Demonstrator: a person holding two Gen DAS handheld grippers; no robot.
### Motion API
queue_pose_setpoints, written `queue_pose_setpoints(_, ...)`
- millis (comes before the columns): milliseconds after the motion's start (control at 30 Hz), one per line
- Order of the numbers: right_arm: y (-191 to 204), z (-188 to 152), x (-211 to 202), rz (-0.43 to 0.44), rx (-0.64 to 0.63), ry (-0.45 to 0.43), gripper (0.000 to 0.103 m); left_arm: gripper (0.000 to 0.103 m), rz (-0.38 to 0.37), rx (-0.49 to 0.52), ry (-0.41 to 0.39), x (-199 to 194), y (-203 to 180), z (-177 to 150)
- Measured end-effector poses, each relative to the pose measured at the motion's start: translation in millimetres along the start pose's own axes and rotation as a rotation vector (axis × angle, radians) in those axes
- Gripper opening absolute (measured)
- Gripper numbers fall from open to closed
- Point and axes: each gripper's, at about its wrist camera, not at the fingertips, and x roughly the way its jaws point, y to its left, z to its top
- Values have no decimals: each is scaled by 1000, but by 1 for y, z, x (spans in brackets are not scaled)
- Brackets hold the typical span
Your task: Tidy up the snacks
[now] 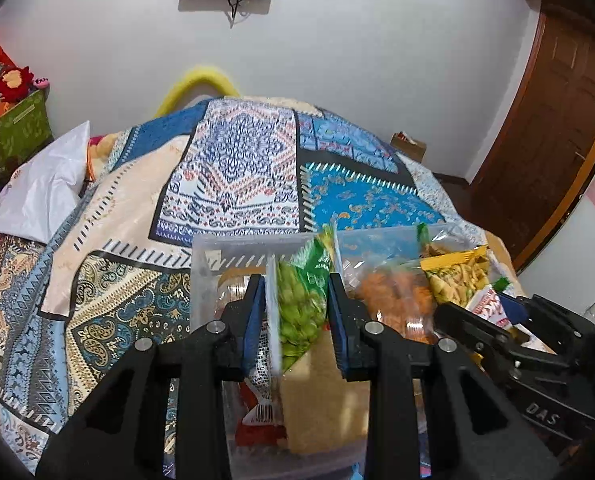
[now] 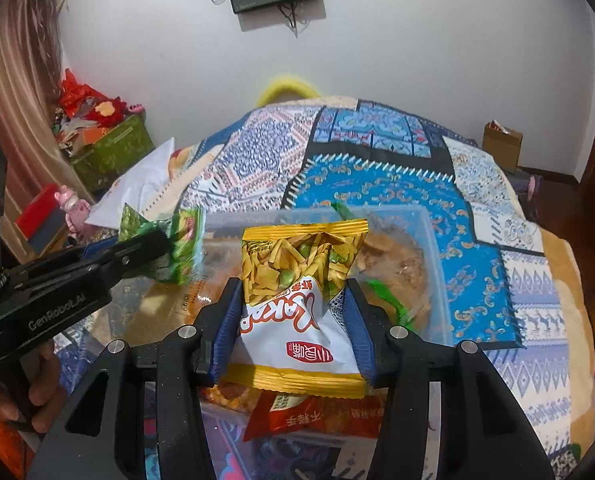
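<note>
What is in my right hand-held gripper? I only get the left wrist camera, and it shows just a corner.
Observer: The right hand-held gripper grips a yellow and white snack packet with sticks and green peas behind its clear window.
Child: Can you see anybody's hand?
Observer: Yes, a person's hand wraps the handle of the left hand-held gripper, which clamps the green packet.

Right gripper clamps yellow snack bag above clear bin.
</note>
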Motion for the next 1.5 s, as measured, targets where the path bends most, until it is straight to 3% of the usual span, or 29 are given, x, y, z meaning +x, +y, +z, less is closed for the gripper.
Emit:
queue_pose_setpoints(67,-1,0,0,2,3,1,49,35,14,-1,8,4,1,-1)
queue_pose_setpoints(200,-1,3,-1,5,7,26,51,63,19,5,-2,-2,0,-4)
queue_pose_setpoints(467,9,11,-39,4,-8,-36,54,63,-6,10,-69,-55,-5,1)
queue_pose_setpoints(800,33,15,-149,16,-61,-240,55,63,-25,60,-306,-198,-26,-3)
queue_pose_setpoints(867,39,11,-171,19,-70,-279,59,64,-33,69,-346,-223,-32,-7)
queue_pose_setpoints(1000,48,0,-206,16,-82,-354,73,89,-19,91,-428,-269,-44,-20)
queue_pose_setpoints(1133,52,-10,-226,10,-77,-399,88,99,-10,114,-475,-293,-54,-32)
queue_pose_setpoints(1267,52,-16,-236,-11,-60,-439,103,101,-8,122,-486,-302,-60,-41)
queue_pose_setpoints(1500,52,-27,-246,-15,-62,-442,103,101,1,134,-478,-302,-66,-51)
